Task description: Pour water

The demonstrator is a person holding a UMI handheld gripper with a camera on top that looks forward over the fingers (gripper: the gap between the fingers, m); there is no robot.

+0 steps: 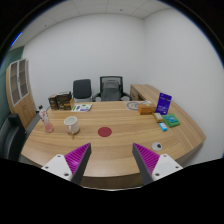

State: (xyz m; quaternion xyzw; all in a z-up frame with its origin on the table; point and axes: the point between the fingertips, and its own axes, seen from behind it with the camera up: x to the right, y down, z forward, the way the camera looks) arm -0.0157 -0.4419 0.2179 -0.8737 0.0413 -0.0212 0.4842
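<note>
Gripper (pixel 110 160) at bottom center, fingers spread wide, nothing between them; purple pads (pixel 76 157) face inward. Wooden table (pixel 120 140) fills the middle of the frame. White mug (pixel 71 124) left of center, pink bottle (pixel 47 124) just left of it. Dark red coaster (pixel 105 131) at center, well ahead of the fingers. Purple box (pixel 164 102) upper right. Two office chairs (pixel 98 88) behind the table.

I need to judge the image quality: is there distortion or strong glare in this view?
Gripper view: strong fisheye distortion, the wooden table edge curves and the walls bow; lighting is even and soft, with no harsh glare; the white mug and the red coaster look small but recognisable; the open claw shows clearly.
</note>
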